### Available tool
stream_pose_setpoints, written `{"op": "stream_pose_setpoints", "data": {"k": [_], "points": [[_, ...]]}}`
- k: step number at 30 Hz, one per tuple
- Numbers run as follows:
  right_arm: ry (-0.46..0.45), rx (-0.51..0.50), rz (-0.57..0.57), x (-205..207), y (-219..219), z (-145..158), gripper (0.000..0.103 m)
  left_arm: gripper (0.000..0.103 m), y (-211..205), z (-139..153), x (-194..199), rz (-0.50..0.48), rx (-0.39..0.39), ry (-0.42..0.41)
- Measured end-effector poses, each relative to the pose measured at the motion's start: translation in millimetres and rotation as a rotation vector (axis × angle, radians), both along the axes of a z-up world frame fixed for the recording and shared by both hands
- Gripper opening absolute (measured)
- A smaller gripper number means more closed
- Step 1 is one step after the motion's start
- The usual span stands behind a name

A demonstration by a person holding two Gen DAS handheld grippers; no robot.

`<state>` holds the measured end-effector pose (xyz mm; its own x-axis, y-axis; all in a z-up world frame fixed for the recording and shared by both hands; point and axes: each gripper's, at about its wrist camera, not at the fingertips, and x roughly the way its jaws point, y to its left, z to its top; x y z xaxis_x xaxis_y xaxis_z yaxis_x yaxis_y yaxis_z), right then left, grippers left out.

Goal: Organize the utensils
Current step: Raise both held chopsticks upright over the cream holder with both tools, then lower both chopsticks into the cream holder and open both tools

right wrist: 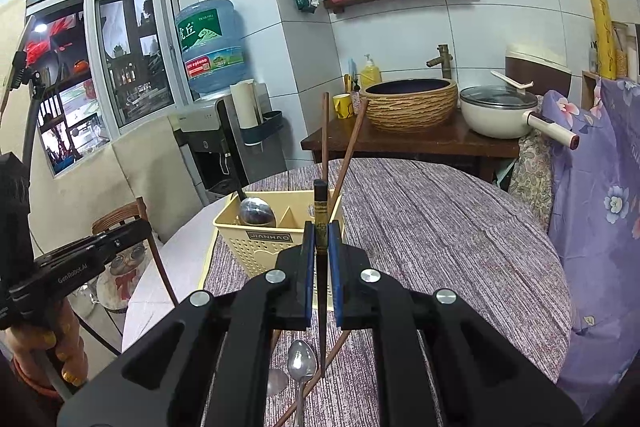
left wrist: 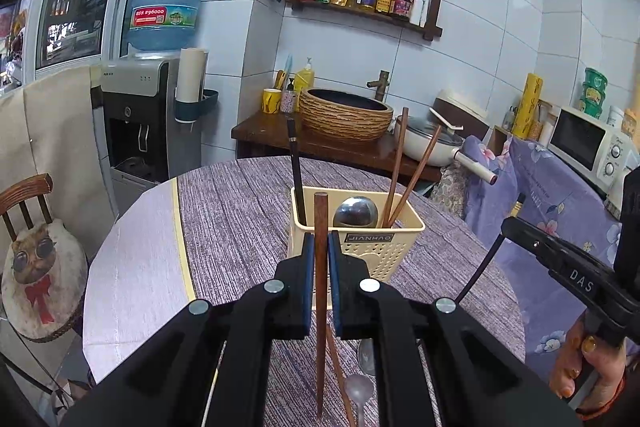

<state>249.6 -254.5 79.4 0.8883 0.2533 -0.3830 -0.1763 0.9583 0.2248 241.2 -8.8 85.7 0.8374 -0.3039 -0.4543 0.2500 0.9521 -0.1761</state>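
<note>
A cream plastic utensil holder (left wrist: 372,247) stands on the round table, also in the right wrist view (right wrist: 256,247). It holds two brown chopsticks (left wrist: 404,175), a black chopstick (left wrist: 296,175) and a steel ladle (left wrist: 355,213). My left gripper (left wrist: 320,243) is shut on a brown wooden chopstick (left wrist: 320,267), held upright just in front of the holder. My right gripper (right wrist: 321,231) is shut on a black chopstick (right wrist: 321,215) with a gold band, upright in front of the holder. Spoons (right wrist: 302,363) and a brown chopstick (right wrist: 320,375) lie on the cloth below.
The table has a purple striped cloth (right wrist: 440,247). A chair with a cat cushion (left wrist: 40,267) stands at left. Behind are a water dispenser (left wrist: 152,115), a woven basin (left wrist: 346,115), a white pot (right wrist: 500,111) and a microwave (left wrist: 592,143).
</note>
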Motion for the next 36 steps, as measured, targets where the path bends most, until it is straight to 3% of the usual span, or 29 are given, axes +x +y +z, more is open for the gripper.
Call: {"op": "stream_pose_setpoints", "data": {"k": [14,21,29,32,36], "points": [[-0.009,0.048,0.084,10.4,1.1,48.1,0.008,0.008,13.2,50.5,11.0,-0.04,-0.026,-0.036],[-0.051,0.051,0.09,25.6,3.3,98.2,0.008,0.008,18.8,96.9,21.5,-0.062,-0.076,-0.067],[-0.144,0.038,0.03,46.5,5.6,159.7,0.008,0.008,23.3,159.3,48.8,0.009,-0.105,-0.162],[-0.159,0.015,-0.007,59.2,10.7,164.1,0.008,0.008,20.6,157.7,65.1,0.041,-0.095,-0.163],[-0.141,-0.022,-0.041,76.1,19.6,138.6,0.008,0.008,12.4,133.6,77.9,0.057,-0.075,-0.157]]}}
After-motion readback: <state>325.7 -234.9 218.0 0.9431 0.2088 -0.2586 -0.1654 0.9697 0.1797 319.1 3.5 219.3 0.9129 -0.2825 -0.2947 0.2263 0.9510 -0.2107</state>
